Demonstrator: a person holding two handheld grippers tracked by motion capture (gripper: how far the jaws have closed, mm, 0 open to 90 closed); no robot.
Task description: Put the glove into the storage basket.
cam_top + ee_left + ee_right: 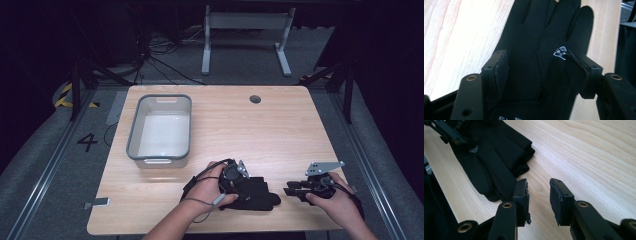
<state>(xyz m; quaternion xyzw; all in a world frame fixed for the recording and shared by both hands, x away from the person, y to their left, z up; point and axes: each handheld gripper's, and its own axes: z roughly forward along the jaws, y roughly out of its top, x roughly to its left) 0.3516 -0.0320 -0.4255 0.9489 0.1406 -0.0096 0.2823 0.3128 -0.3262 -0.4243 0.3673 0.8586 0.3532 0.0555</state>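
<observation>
High view first: we see a pale wooden table (280, 125) with one grey plastic bin (160, 127) toward its far left, one dark round hole (255, 99) near the far edge, and a black glove (252, 192) lying flat close to the near edge, between our two hands. Our left gripper (235, 175) sits over the cuff end of the glove, and our right gripper (295, 190) rests just beside the glove's fingertips, apart from them. On the floor left of the table a painted "4" (87, 142) can be read. From the left gripper view, the glove (544, 50) bears one small white emblem (560, 53) on its back and white lettering at the cuff, cut off by the bottom edge so we cannot read it. That gripper's jaws stand apart on either side of the glove's back; the pads do not press it. In the right gripper view we count what looks like two gloves (496, 157) stacked, the lower one's fingers peeking out beneath the upper, with the same white emblem (473, 149) showing. The right gripper's jaws are parted over bare wood with nothing between them.
</observation>
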